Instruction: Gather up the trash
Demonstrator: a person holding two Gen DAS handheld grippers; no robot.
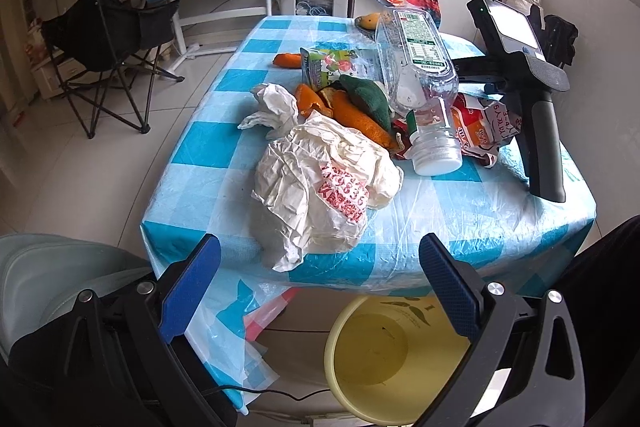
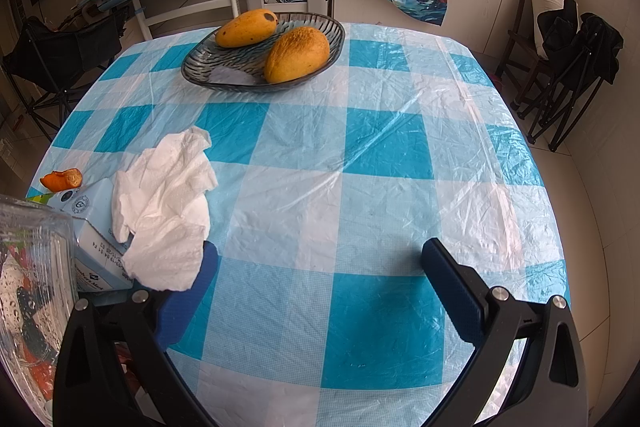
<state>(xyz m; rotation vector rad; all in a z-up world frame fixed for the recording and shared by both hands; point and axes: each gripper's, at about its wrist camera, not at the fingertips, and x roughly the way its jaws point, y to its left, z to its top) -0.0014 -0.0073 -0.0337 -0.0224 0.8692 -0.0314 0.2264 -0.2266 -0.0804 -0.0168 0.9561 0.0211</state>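
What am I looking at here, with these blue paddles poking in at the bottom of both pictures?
Those paddles are the fingers of two hand-held grippers; a person carries one in each hand, and each has a wide-angle camera looking along its fingers. One picture is from the left gripper, the other from the right gripper. Both are open and hold nothing. The left view shows a checked tablecloth with a trash pile: a crumpled plastic bag, orange peel, a clear bottle, and the right gripper's handle. A yellow bin waits below. The right view shows a tissue, a carton and mangoes in a glass dish.
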